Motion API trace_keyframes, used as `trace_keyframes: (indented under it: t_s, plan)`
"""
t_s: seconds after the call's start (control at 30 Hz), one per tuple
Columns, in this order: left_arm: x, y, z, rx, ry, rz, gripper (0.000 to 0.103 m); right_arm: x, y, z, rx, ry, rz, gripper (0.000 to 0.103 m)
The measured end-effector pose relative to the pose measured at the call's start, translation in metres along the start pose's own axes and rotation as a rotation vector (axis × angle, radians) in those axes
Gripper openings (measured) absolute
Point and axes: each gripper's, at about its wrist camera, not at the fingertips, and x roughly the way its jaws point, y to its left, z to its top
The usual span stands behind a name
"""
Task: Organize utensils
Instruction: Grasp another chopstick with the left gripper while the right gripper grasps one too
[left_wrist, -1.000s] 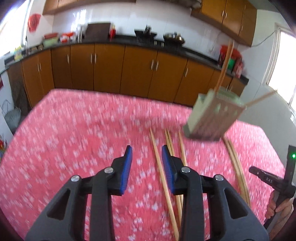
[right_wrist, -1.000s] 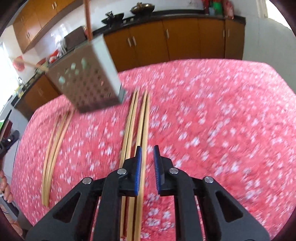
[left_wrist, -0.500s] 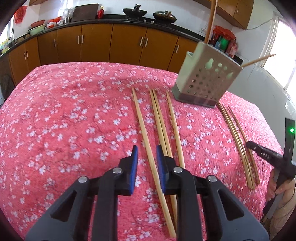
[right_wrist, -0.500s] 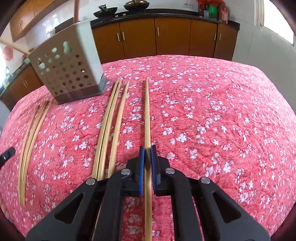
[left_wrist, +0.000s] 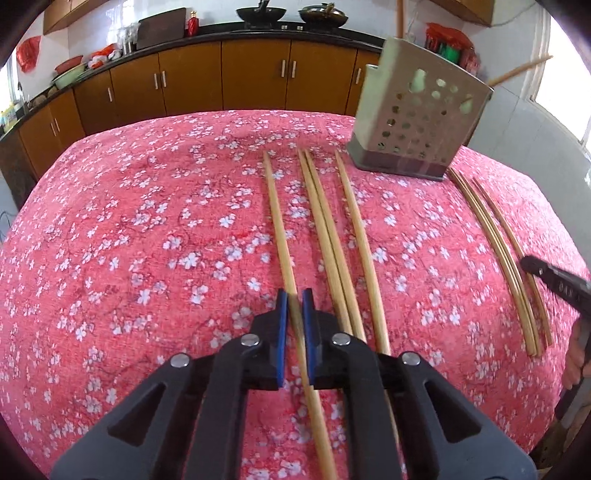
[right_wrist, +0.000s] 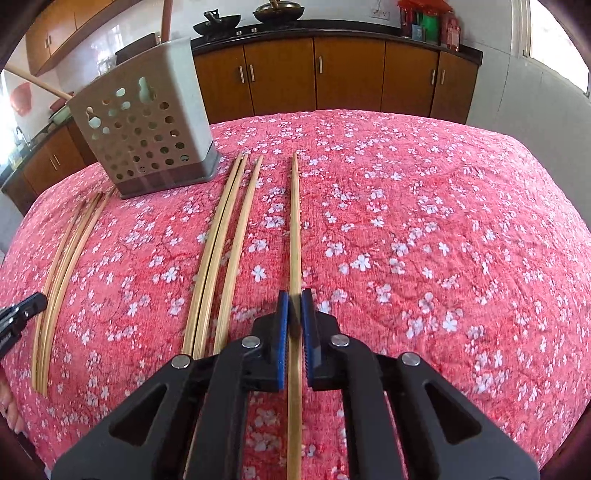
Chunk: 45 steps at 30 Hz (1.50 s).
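Observation:
Several long bamboo chopsticks lie on a red flowered tablecloth (left_wrist: 147, 221). A perforated grey utensil holder (left_wrist: 417, 118) stands at the far end, also in the right wrist view (right_wrist: 147, 125), with chopsticks sticking out of it. My left gripper (left_wrist: 294, 299) has its blue pads closed around the leftmost chopstick (left_wrist: 277, 221), which lies on the cloth. My right gripper (right_wrist: 294, 299) is closed around a single chopstick (right_wrist: 294, 221), the rightmost one in its view, also resting on the cloth.
Three more chopsticks (left_wrist: 332, 229) lie side by side beside the gripped one. Another bundle (left_wrist: 495, 251) lies to the right of the holder. Brown kitchen cabinets (left_wrist: 258, 81) and a counter with pans stand behind the table. The table edge is near.
Both grippers came down toward the cloth and narrowed. The left went from wide open to closed around its chopstick; the right closed on its chopstick. The holder and chopsticks stayed in place.

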Motion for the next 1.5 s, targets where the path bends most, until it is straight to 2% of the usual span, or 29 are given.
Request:
trace_keyframes:
  t_s: [0.13, 0.3, 1.5]
  plan:
    - [0.008, 0.021, 0.016, -0.023, -0.008, 0.056, 0.008, 0.003, -0.004, 0.004, 0.009, -0.008, -0.010, 0.008]
    - [0.017, 0.051, 0.031, -0.095, -0.028, 0.051, 0.009, 0.014, -0.018, 0.020, 0.060, -0.035, -0.039, 0.008]
    - [0.018, 0.057, 0.031, -0.125, -0.045, 0.028, 0.010, 0.016, -0.024, 0.020, 0.072, -0.053, -0.033, 0.008]
